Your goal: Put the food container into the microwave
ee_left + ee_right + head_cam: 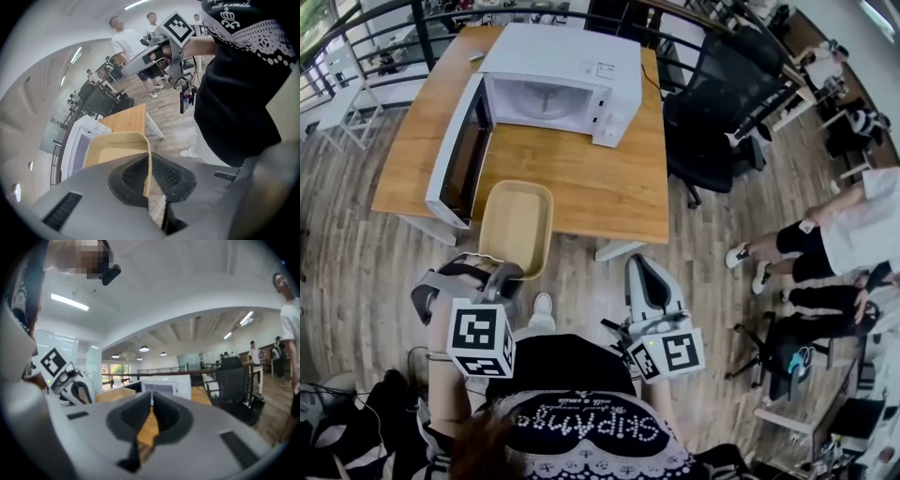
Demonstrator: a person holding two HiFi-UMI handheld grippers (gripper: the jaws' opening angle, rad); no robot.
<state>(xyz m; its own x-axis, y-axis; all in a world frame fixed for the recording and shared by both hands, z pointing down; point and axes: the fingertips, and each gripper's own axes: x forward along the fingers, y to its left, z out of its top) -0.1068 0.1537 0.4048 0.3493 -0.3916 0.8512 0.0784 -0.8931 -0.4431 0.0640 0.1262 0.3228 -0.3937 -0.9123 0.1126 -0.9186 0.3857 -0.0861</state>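
The pale yellow food container [517, 225] hangs over the front edge of the wooden table [591, 187], open side up and empty. My left gripper [501, 273] is shut on its near rim; in the left gripper view the container's thin wall [112, 150] runs between the closed pads [164, 173]. The white microwave [567, 80] stands at the table's back, its door [459, 155] swung open to the left and its cavity empty. My right gripper [641, 265] hovers off the table's front, right of the container, shut with nothing in it [151, 411].
A black office chair [722, 103] stands right of the table. People stand and sit at the far right [844, 225]. A dark railing [384, 19] curves behind the table. The floor is wood planks.
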